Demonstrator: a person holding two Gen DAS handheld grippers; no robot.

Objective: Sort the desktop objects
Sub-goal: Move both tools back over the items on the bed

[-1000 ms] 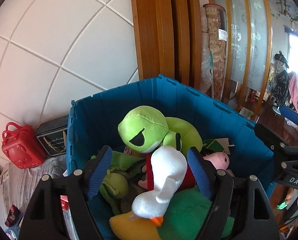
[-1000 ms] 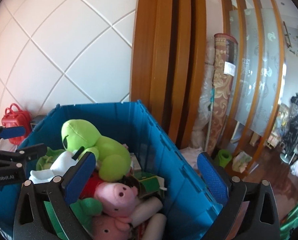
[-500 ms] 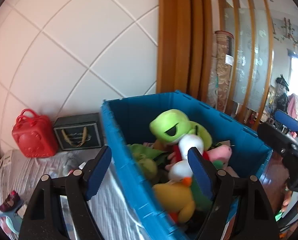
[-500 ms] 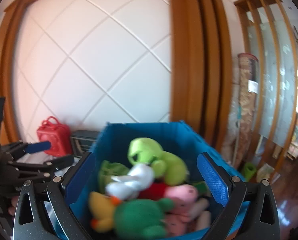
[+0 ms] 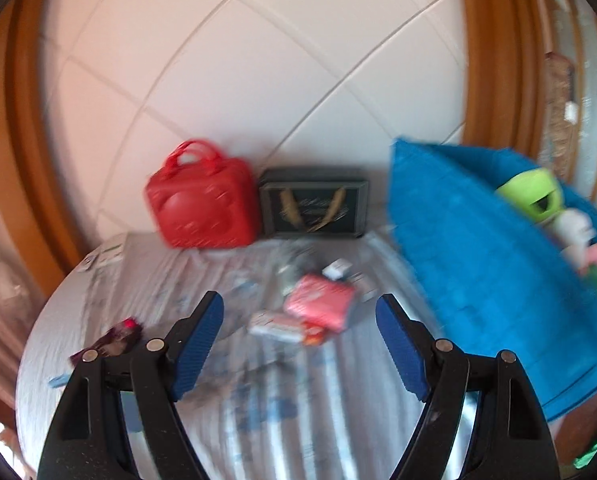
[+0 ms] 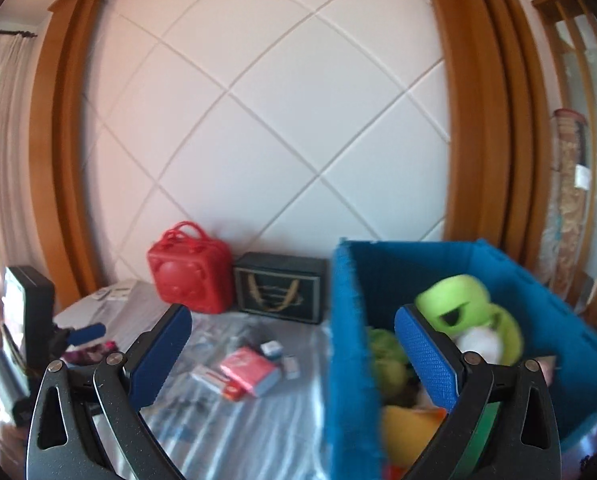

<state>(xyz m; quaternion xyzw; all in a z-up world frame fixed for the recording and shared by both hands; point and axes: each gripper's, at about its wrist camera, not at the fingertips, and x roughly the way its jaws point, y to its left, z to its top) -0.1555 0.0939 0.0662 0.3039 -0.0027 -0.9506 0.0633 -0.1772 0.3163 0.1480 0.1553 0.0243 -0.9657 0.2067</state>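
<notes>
My left gripper [image 5: 298,302] stands open and empty over a table with a striped cloth [image 5: 258,408]. Just beyond its tips lie a pink packet [image 5: 320,304] and a small flat box [image 5: 276,326], blurred. My right gripper [image 6: 292,314] is also open and empty, its left finger over the table and its right finger over the blue bin [image 6: 348,340]. The bin holds plush toys, among them a green frog [image 6: 458,304] and a yellow one [image 6: 408,432]. The pink packet [image 6: 248,370] lies left of the bin. One blue finger [image 6: 86,332] of my left gripper shows at the far left.
A red handbag [image 5: 202,200] and a dark gift box [image 5: 314,208] stand against the white quilted wall at the table's back. A dark purple wrapper [image 5: 110,342] lies near the table's left edge. The blue bin [image 5: 478,272] borders the table on the right.
Both grippers have swung left, away from above the bin's plush toys. The left one now faces the table's small items; the bin has slid to the right in both views.
</notes>
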